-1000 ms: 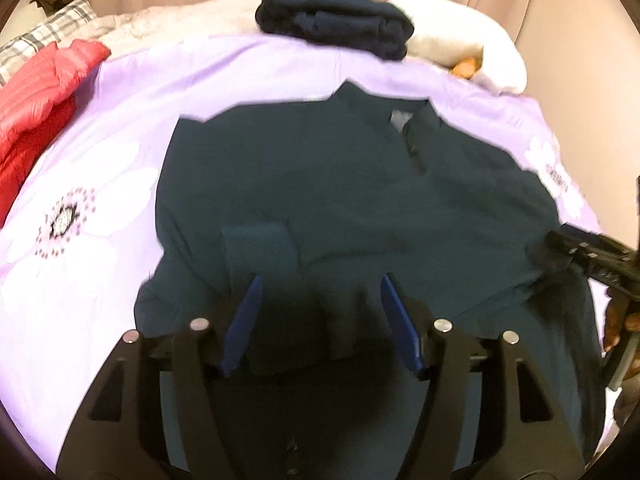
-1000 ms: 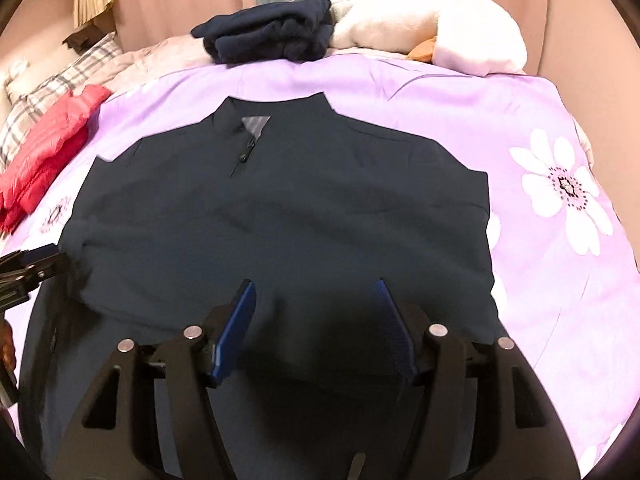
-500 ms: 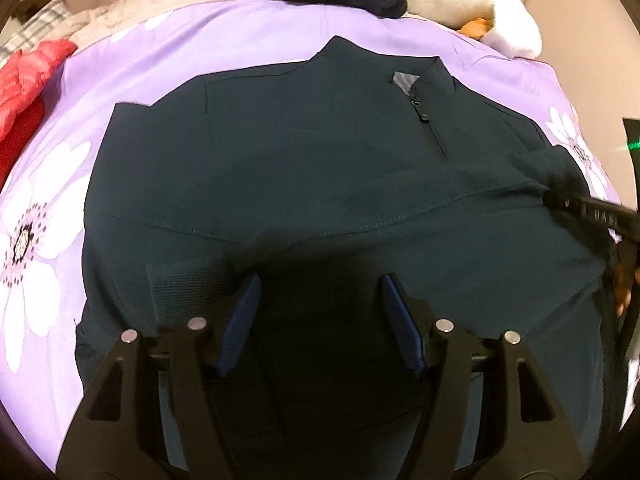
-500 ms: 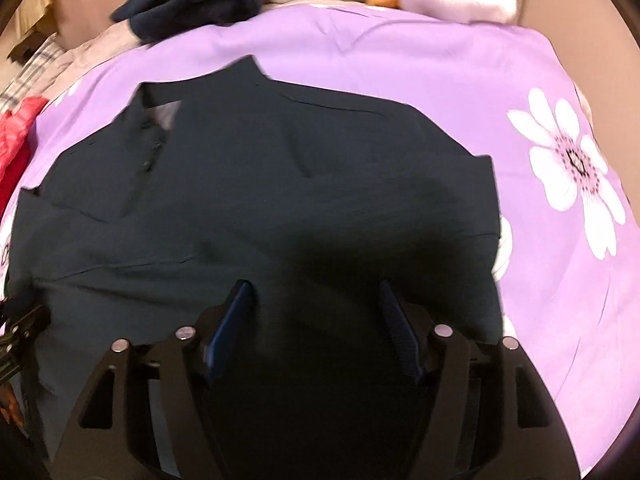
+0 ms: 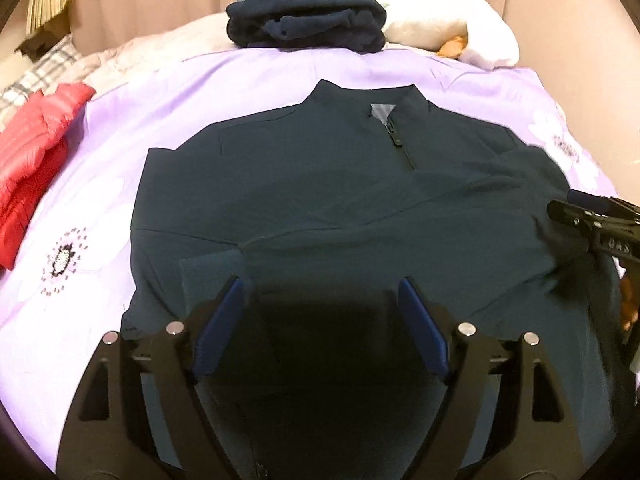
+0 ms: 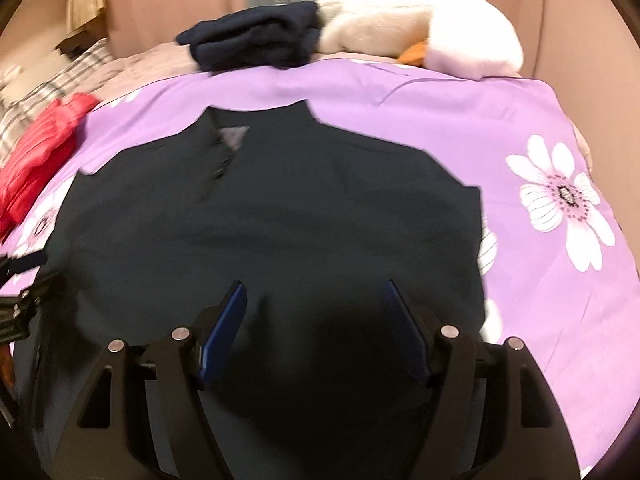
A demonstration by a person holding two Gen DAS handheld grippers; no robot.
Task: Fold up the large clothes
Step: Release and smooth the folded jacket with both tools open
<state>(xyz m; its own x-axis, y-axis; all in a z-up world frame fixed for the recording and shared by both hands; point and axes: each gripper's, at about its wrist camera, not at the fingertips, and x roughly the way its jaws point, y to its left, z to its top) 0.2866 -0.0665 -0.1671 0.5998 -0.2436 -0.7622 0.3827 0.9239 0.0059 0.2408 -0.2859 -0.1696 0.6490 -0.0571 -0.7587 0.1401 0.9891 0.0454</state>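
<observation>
Both my grippers, left (image 5: 320, 312) and right (image 6: 314, 316), just spread, released above the jacket (image 5: 320, 200).

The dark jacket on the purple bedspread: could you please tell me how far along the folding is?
Done: the jacket lies flat, collar away, with both sleeves folded in across its front; another folded dark garment sits beyond it. In hand: both the left tongs and right tongs hover open over the hem, their jaws having just widened, gripping nothing. Left: probably folding the hem up toward the collar.
</observation>
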